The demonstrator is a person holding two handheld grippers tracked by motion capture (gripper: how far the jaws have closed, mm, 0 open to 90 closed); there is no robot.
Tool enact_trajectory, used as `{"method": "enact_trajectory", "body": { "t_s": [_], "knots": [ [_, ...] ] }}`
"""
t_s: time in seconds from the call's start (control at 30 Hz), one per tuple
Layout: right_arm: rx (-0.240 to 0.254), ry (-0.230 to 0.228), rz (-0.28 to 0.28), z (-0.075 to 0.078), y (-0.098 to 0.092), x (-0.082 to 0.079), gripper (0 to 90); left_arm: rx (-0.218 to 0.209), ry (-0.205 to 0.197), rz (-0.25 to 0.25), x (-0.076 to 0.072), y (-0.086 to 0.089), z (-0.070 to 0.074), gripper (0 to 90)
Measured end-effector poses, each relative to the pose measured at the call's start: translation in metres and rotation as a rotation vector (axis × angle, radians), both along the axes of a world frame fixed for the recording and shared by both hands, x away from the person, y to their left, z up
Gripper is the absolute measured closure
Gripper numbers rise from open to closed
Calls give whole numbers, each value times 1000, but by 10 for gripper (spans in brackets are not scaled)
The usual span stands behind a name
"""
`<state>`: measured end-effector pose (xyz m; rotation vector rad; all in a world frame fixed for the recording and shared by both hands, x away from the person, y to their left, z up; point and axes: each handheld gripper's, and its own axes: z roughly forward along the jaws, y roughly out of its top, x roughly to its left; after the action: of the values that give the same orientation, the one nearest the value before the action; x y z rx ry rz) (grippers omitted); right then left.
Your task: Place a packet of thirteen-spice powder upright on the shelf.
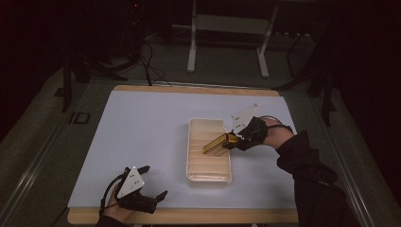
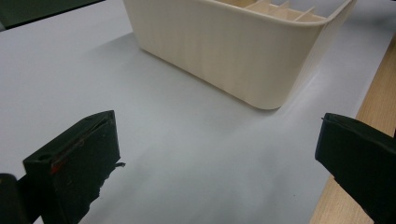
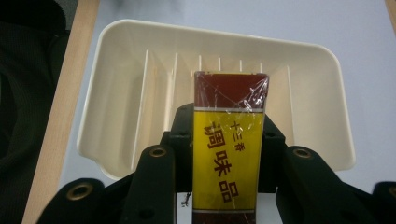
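A cream ribbed tray (image 1: 209,176) stands in the middle of the pale sheet; its rim (image 3: 112,37) and outer wall (image 2: 224,51) show close up in the gripper views. My right gripper (image 1: 230,140) is shut on a yellow and dark red packet (image 1: 215,143) with printed characters, held tilted over the tray's right side. In the right gripper view the packet (image 3: 229,158) stands between the two jaws and points into the tray. My left gripper (image 1: 151,182) rests open near the table's front left edge, its fingers (image 2: 79,158) wide apart over bare sheet.
The pale sheet (image 1: 142,127) covers most of the wooden table, whose edge (image 1: 189,216) runs along the front. A white metal frame (image 1: 227,28) and cables stand on the dark floor behind the table. A dark sleeve (image 1: 312,184) comes in at the right.
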<state>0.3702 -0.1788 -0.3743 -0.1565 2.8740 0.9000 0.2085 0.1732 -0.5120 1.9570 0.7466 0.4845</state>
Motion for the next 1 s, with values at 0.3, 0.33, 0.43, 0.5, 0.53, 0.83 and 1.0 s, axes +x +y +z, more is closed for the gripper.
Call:
{"method": "enact_trajectory", "body": {
  "t_s": [0.3,0.33,0.43,0.5,0.53,0.83,1.0],
  "knots": [
    [10,-2,25,-4,1,-5,677,1,2,-1,0,-1,0,0],
    [7,-1,29,-5,2,-6,677,1,2,-1,0,0,0,0],
    [-5,-2,31,-10,3,-5,677,0,2,-1,0,0,0,0],
    [-12,4,27,-13,4,-3,677,0,2,-1,0,0,0,0],
    [-16,6,27,-14,5,-3,677,0,2,-1,0,0,0,0],
    [-75,31,-1,-33,18,3,675,3,4,-4,0,-1,-1,0],
    [-93,55,-22,-40,28,6,673,7,5,-8,1,-1,-1,0]
  ]
}}
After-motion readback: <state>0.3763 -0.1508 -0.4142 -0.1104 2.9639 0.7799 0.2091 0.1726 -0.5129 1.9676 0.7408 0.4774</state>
